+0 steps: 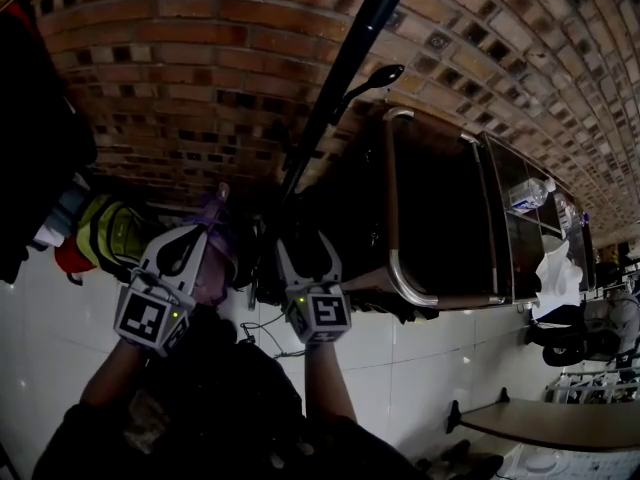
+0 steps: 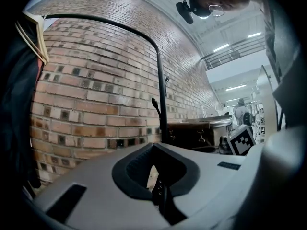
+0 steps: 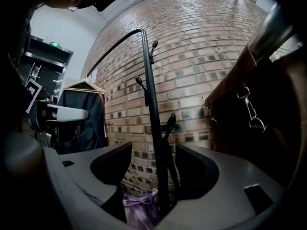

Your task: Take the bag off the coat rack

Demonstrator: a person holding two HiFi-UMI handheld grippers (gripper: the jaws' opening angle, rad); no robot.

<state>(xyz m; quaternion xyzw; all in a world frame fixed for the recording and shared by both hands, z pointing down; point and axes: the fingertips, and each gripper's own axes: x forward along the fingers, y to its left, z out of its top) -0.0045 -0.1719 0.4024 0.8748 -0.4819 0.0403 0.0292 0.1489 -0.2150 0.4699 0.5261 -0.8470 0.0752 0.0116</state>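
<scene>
The black coat rack pole (image 1: pixel 335 78) runs down the middle of the head view, with a hook (image 1: pixel 383 74) on its right. My right gripper (image 1: pixel 303 244) is open and its jaws stand on either side of the pole (image 3: pixel 154 143) without pressing on it. A purple bag (image 3: pixel 138 209) shows low between those jaws, by the foot of the pole. The purple bag (image 1: pixel 214 216) also lies just beyond my left gripper (image 1: pixel 203 232), which is shut with nothing visible in it. I cannot tell whether the purple bag hangs or rests on the floor.
A large dark brown bag (image 1: pixel 435 203) with metal fittings sits right of the pole, its strap clip (image 3: pixel 249 110) close to my right jaw. Dark coats (image 3: pixel 81 116) hang on a hanger at the left. A brick wall (image 1: pixel 200 58) stands behind, white floor tiles (image 1: pixel 420 348) lie below.
</scene>
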